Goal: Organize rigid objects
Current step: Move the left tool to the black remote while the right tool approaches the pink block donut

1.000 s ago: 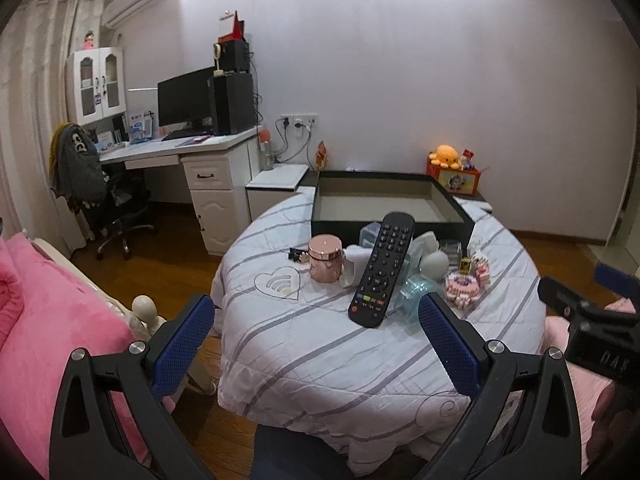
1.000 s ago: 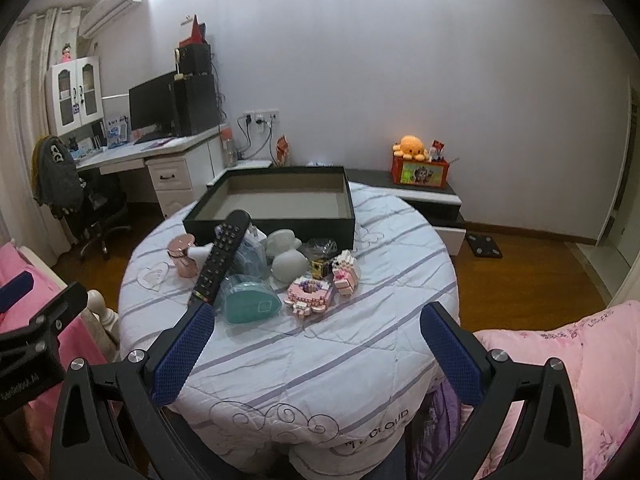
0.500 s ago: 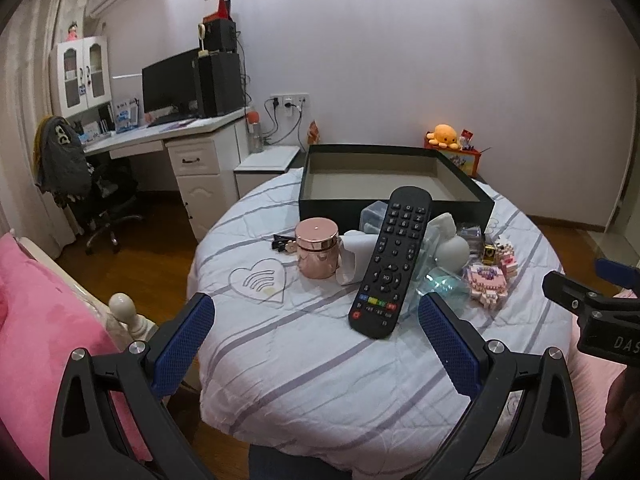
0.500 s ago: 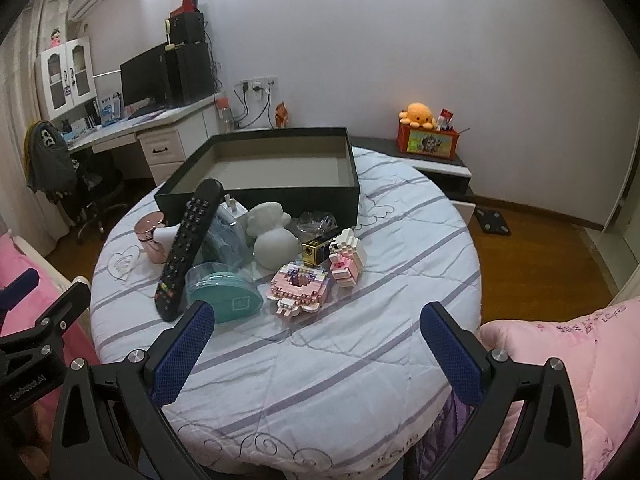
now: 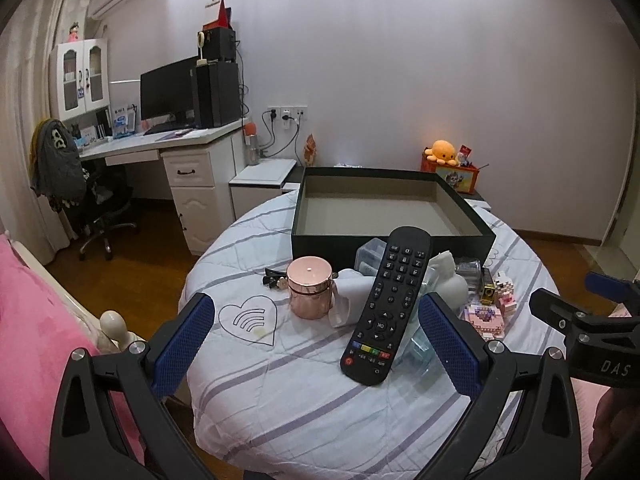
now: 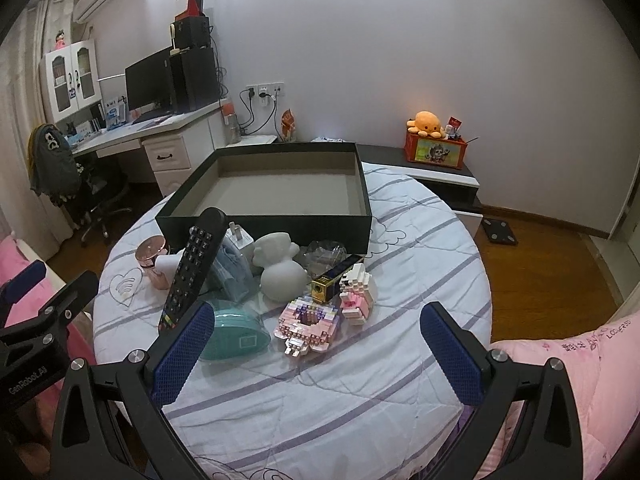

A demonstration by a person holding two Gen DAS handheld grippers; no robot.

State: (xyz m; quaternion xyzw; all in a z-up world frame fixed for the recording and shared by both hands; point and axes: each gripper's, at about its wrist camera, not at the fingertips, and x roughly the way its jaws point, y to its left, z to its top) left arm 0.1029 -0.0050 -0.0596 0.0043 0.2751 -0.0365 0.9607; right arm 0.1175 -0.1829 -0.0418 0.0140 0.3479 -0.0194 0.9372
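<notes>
Sorting not yet begun: black box [image 6: 280,222] at the bench's far edge holds nothing; remote [image 5: 386,304], pink jar [image 5: 310,288] and brick models [image 6: 308,324] lie mid-bench. Both grippers' jaws gape wide, unladen.

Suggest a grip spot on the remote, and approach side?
Probably the remote's lower half, tongs across its narrow width. It lies tilted, top end propped on the clutter, bottom end on the tablecloth. The left tongs, open, already face it, so come from the near side; the long edges show clear.
</notes>
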